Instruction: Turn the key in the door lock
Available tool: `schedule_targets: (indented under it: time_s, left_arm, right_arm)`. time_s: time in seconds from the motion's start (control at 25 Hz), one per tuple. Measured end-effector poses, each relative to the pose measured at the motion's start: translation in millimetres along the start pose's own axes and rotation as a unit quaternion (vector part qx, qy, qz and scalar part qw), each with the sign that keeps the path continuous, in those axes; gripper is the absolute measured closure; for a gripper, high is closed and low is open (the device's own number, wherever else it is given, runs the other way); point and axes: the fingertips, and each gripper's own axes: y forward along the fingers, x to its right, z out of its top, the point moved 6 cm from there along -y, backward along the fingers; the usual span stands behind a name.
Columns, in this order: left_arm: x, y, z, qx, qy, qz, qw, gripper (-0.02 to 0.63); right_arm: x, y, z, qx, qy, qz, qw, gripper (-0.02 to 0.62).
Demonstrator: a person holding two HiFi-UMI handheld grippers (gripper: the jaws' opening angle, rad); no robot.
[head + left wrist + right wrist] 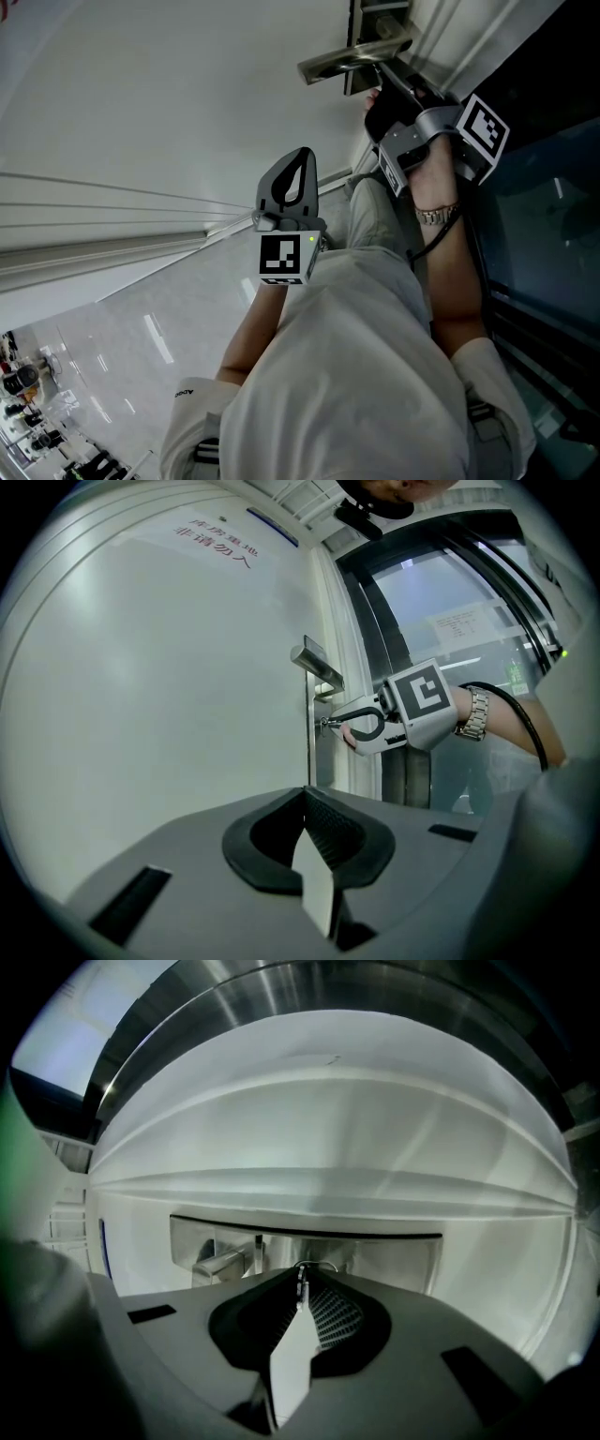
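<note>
White door (169, 103) fills the left. The left gripper (300, 157) hangs clear of it, its 2 jaws together on nothing. Rightward, under the metal handle (352, 58), the right gripper (330, 722) is clamped on the key (300, 1281) at the lock plate (394, 1251).

Right gripper (302, 1290) jaws clamp key (300, 1280); left gripper (306, 799) jaws closed.

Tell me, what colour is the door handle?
Shiny silver metal; the door handle shows best in the head view.
</note>
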Motion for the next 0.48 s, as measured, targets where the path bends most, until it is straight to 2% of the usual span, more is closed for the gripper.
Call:
schedule_targets:
  time_s: [0.12, 0.28, 0.48]
  left_arm:
    - [-3, 0, 0, -0.001, 0.001, 0.002, 1.0, 0.598]
    - [-6, 1, -1, -0.007, 0.0, 0.003, 1.0, 0.598]
    - [-1, 1, 1, -0.004, 0.001, 0.0, 1.0, 0.598]
  right_arm:
    - [-1, 1, -1, -0.013, -0.03, 0.004, 0.999, 0.575]
    - [-2, -1, -2, -0.026, -0.072, 0.014, 0.997, 0.494]
    - [-5, -6, -10, -0.056, -0.124, 0.02, 0.991, 0.462]
